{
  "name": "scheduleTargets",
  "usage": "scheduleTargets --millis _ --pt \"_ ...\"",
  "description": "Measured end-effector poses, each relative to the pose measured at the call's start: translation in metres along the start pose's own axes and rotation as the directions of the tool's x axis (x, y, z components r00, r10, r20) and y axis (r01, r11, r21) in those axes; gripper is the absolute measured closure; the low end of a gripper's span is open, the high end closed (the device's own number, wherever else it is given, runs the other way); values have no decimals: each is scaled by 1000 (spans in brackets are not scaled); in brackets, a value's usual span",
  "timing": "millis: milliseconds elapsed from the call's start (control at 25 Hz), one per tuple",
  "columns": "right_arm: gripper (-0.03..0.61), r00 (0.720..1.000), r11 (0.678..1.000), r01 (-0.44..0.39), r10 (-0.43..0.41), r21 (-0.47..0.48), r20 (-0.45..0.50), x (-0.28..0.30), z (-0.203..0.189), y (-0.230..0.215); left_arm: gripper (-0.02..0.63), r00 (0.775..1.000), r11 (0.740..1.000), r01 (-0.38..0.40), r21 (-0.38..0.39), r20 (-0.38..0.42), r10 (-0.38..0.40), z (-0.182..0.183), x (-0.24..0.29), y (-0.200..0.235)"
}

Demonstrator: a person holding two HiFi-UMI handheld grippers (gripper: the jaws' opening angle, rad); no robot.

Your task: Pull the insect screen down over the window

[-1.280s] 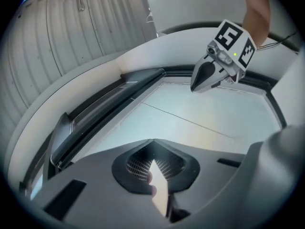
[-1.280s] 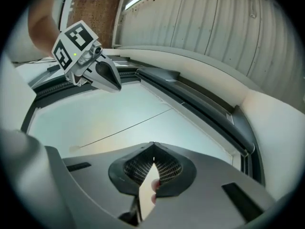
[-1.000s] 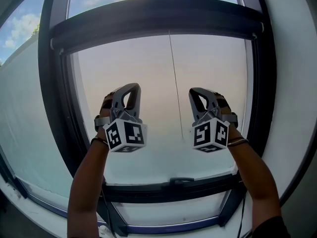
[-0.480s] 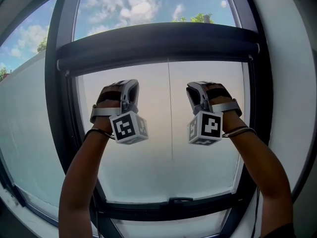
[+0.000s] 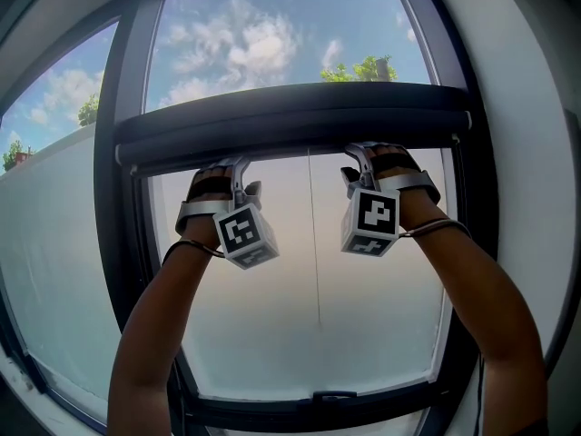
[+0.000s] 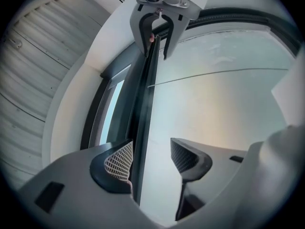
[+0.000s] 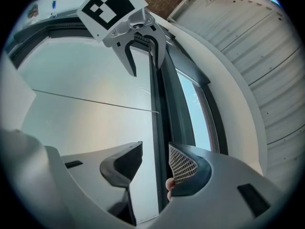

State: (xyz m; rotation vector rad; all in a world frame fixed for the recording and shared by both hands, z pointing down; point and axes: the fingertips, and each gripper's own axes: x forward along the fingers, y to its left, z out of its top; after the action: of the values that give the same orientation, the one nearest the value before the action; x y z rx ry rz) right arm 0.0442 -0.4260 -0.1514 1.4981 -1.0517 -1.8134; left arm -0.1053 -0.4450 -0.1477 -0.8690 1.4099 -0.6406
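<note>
Reaching up to the dark bar (image 5: 290,121) that spans the window (image 5: 123,198) high up, at twelve o'clock from both hands, the left gripper (image 5: 238,163) and the right gripper (image 5: 363,151) are set side by side at its lower edge. This is presumably so that the insect screen, judged to be rolled up in that bar, can be drawn down evenly from two points. The jaws of both have just been opening. In each gripper view the bar's edge is seen running between the pads (image 6: 119,160), close to one pad but not clamped, so nothing is gripped yet. A thin cord (image 5: 314,234) hangs between the grippers toward six o'clock, untouched. Both forearms (image 5: 159,325) are stretched upward, with the jaws pointed up at the bar and the marker cubes (image 5: 243,234) turned toward the head.
</note>
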Motion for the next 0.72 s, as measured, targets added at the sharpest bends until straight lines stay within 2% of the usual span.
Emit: scheduleTargets --millis 200,400,560,720 --pt "363 996 995 -81 78 -67 -47 21 -7 9 379 1000 1000 13 19 -12 -13 6 17 6" --pt "359 994 996 -83 80 -44 -76 37 -11 7 379 999 998 45 43 -29 -44 8 27 7" --pt "359 993 994 -73 65 -78 -98 39 -20 6 379 998 998 51 44 -39 -50 10 34 5" --pt "359 990 996 -71 63 -52 -129 42 -28 2 379 997 997 59 41 -57 -56 7 36 3"
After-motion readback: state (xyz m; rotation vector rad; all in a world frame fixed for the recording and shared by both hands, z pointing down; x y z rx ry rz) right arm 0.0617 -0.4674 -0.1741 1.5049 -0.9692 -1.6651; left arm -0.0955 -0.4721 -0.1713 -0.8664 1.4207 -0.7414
